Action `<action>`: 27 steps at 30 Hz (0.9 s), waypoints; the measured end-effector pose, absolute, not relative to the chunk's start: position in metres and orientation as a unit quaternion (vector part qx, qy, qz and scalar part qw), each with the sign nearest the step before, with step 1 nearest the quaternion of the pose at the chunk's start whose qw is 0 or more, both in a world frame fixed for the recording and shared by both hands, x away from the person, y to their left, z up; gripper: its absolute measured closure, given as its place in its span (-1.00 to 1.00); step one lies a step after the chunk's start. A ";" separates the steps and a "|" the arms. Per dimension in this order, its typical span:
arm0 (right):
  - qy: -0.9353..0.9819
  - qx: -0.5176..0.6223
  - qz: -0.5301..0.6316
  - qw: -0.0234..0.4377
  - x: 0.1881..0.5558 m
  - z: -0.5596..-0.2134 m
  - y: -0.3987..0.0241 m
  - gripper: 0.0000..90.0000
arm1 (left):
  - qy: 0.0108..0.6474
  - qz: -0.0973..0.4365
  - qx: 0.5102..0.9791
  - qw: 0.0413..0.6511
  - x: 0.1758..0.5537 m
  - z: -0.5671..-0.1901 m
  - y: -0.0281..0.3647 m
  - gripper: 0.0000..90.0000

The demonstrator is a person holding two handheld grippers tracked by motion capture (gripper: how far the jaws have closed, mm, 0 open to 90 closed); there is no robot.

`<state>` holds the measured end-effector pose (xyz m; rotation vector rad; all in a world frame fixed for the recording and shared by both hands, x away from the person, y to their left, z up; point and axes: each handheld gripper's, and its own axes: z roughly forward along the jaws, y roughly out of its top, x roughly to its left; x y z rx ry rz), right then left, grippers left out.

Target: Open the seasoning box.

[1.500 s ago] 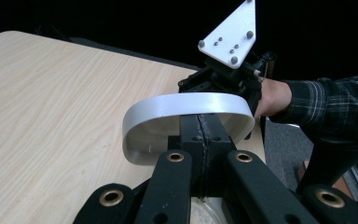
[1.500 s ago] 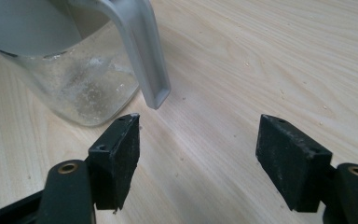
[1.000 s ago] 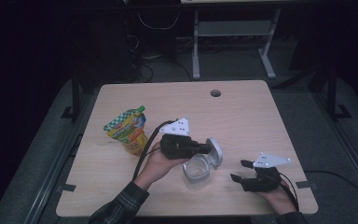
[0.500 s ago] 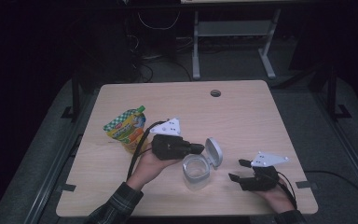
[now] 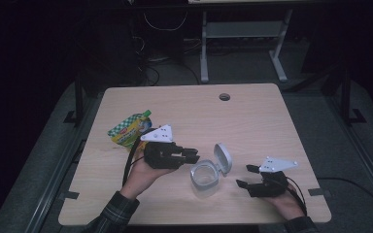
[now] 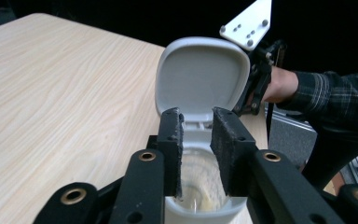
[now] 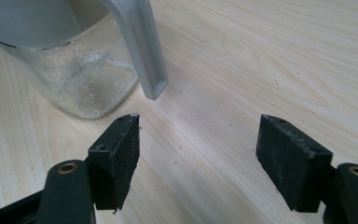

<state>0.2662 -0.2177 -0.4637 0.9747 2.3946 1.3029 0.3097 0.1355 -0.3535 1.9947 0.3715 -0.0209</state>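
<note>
Jaws of the left gripper [image 5: 194,156] have just been opening and are standing slightly parted with nothing between them, hovering just beside the jar [image 5: 205,178], whose hinged lid [image 5: 223,157] is standing open. Those of the right gripper [image 5: 245,176] are resting wide apart and empty on the surface [image 5: 252,121], near the jar. Any sideways nudge from the left gripper could be tipping the light jar or flipping its lid shut.

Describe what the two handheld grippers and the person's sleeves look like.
Both the left gripper and the right gripper are black, each topped by a pale grey three-cornered plate with a black cable trailing back. Their jaws carry worn black pads and brass-coloured pivot rings. The sleeves are dark plaid.
</note>
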 end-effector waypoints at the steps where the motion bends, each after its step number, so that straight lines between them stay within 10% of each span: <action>1: 0.821 0.333 0.447 0.123 0.267 -0.464 -0.217 -0.34 | 0.158 -0.007 0.835 0.528 0.309 -0.354 0.139 0.58; 27: 0.827 0.325 0.444 0.113 0.272 -0.466 -0.208 -0.34 | 0.223 0.027 0.827 0.516 0.291 -0.357 0.206 0.47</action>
